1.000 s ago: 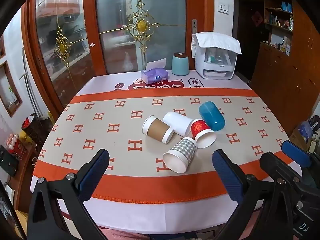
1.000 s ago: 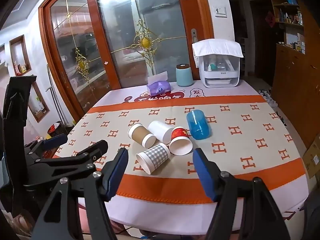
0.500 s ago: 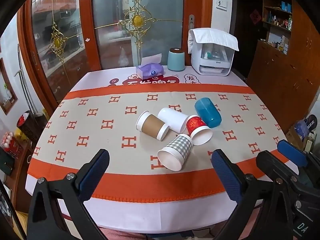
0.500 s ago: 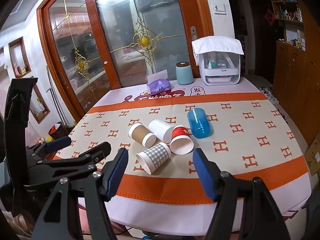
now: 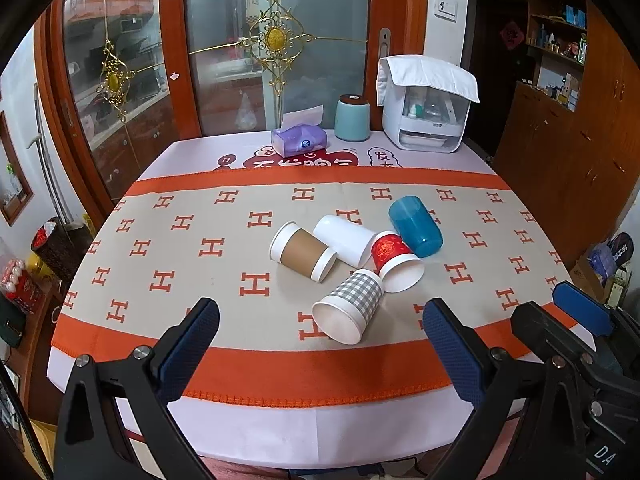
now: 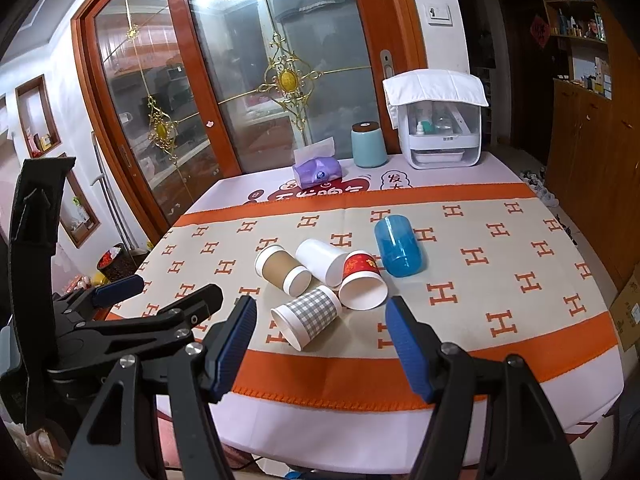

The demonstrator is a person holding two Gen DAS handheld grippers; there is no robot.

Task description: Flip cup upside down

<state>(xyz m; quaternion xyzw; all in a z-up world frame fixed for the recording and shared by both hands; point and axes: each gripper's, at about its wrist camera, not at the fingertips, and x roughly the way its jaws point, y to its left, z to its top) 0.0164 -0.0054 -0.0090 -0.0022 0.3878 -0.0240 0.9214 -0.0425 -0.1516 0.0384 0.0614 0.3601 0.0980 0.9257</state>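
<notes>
Several cups lie on their sides in a cluster on the table: a brown-sleeved paper cup [image 5: 304,254] [image 6: 282,270], a white cup [image 5: 346,240] [image 6: 322,260], a red paper cup [image 5: 396,262] [image 6: 362,284], a grey checked paper cup [image 5: 350,306] [image 6: 310,316] and a blue plastic cup [image 5: 416,226] [image 6: 398,246]. My left gripper [image 5: 320,356] is open and empty near the table's front edge. My right gripper [image 6: 322,344] is open and empty, just in front of the checked cup. The right gripper also shows at the right of the left wrist view [image 5: 560,328].
The table has an orange and beige H-pattern cloth [image 5: 180,248]. At the far edge stand a purple tissue box [image 5: 298,140], a teal canister [image 5: 352,118] and a white appliance with a cloth on it [image 5: 426,116]. Wooden cabinets [image 5: 568,152] stand at the right.
Both grippers have shifted slightly; the left view now looks a little more from the left and higher. The cups have not moved. Both grippers stay open.
</notes>
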